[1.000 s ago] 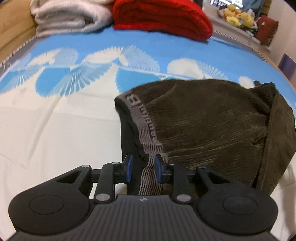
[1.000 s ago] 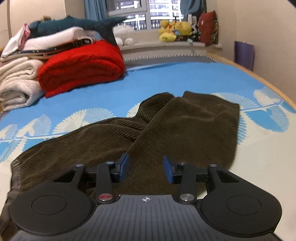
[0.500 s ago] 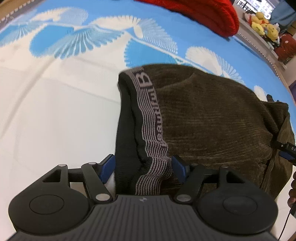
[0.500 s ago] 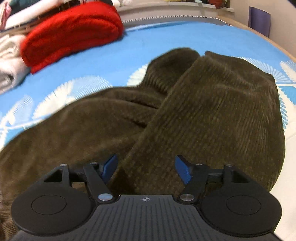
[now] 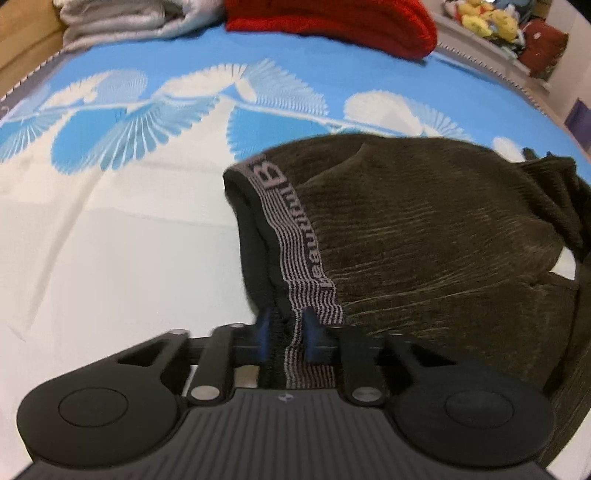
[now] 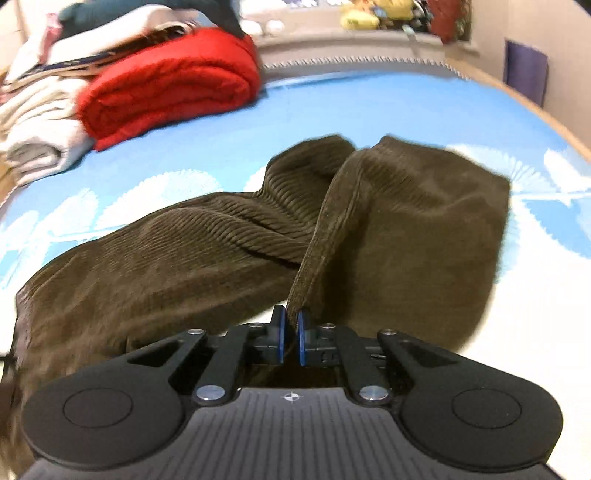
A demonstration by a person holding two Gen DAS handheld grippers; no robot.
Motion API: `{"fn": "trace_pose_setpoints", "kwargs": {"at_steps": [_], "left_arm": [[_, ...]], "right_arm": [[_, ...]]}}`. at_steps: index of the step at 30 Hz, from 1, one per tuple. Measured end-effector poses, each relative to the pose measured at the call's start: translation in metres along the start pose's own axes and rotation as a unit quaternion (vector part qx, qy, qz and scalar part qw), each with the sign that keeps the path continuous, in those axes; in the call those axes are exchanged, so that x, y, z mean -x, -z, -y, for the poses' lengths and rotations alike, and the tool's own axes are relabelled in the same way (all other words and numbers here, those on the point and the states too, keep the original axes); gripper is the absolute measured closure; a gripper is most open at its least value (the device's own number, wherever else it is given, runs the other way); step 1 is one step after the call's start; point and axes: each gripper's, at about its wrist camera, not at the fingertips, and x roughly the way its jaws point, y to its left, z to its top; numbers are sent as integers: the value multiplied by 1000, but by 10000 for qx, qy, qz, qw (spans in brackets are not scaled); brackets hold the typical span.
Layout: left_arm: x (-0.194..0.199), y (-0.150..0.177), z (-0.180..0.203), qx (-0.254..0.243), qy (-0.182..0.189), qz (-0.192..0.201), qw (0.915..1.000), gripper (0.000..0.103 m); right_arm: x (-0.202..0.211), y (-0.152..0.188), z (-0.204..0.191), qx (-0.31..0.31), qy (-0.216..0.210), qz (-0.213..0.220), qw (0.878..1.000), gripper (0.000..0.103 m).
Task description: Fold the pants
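Dark olive corduroy pants point(image 5: 424, 229) lie on the bed, with a grey striped waistband point(image 5: 295, 251) along their left edge. My left gripper point(image 5: 286, 325) is shut on the near end of that waistband, which is pulled up into a ridge. In the right wrist view the pants point(image 6: 184, 266) spread to the left, with the legs doubled over at the right. My right gripper point(image 6: 290, 325) is shut on a pinched edge of the leg fabric point(image 6: 406, 229), which rises in a taut fold away from the blue pads.
The bed sheet point(image 5: 110, 229) is white near me and blue with white fan shapes farther off. A folded red blanket point(image 6: 170, 88) and pale folded towels point(image 6: 40, 122) lie at the far side. Stuffed toys point(image 5: 491, 22) sit on a ledge beyond the bed's edge.
Both grippers stood open around the cloth half a second ago and have now shut on it. The waistband and the leg edge are lifted into ridges. The right view has swung back.
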Motion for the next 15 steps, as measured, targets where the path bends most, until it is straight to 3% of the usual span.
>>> {"fn": "trace_pose_setpoints", "kwargs": {"at_steps": [5,10,13,15], "left_arm": [[29,4,-14,110,-230,473,9986,103],[34,7,-23,429,168,157,9988,101],[33,9,-21,608,267,70,9978,87],[28,8,-19,679,344,-34,9971,77]], "right_arm": [[44,47,31,598,-175,-602,9962,97],[54,87,41,1062,-420,-1413,9834,95],[60,76,40,1018,-330,-1209,9869,93],[65,60,41,769,-238,-807,9935,78]]}}
